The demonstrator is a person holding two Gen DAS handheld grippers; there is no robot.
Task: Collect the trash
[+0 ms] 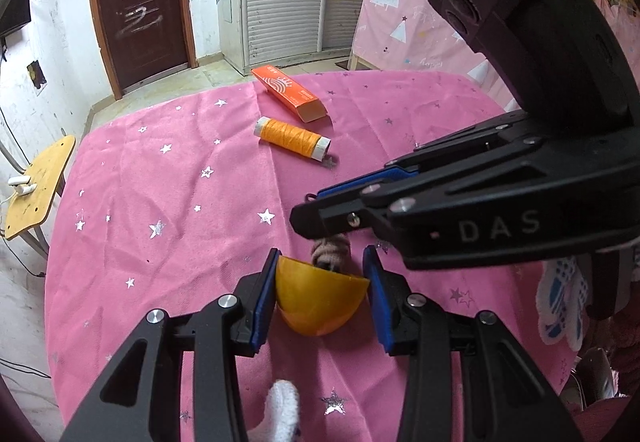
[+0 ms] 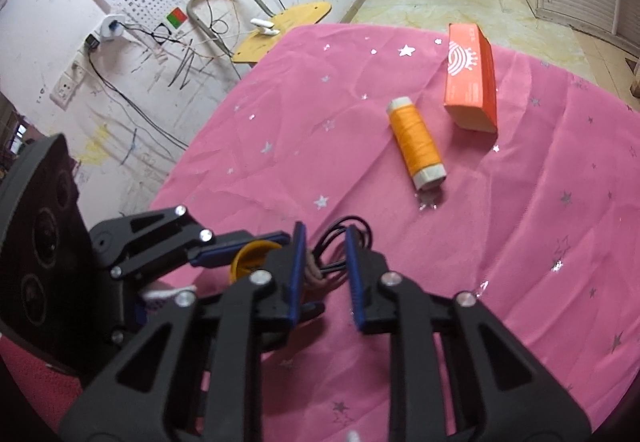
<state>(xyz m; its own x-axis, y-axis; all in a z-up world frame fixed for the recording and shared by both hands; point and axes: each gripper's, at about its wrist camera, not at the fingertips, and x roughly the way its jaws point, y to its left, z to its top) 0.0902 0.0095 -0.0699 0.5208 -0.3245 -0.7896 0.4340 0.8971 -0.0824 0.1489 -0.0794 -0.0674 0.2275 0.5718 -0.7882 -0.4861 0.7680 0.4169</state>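
Observation:
My left gripper is shut on a small yellow-orange cup and holds it over the pink star cloth. My right gripper is partly closed around a bundle of brownish hair ties with thin black loops. In the left wrist view the right gripper hangs just above the cup's mouth, with the bundle dangling at the rim. The cup also shows in the right wrist view between the left fingers. An orange thread spool and an orange box lie farther back.
The spool and box lie on the cloth ahead of my right gripper. A wooden stool with a white charger stands off the table's left edge. A brown door and white shutter cabinet are behind.

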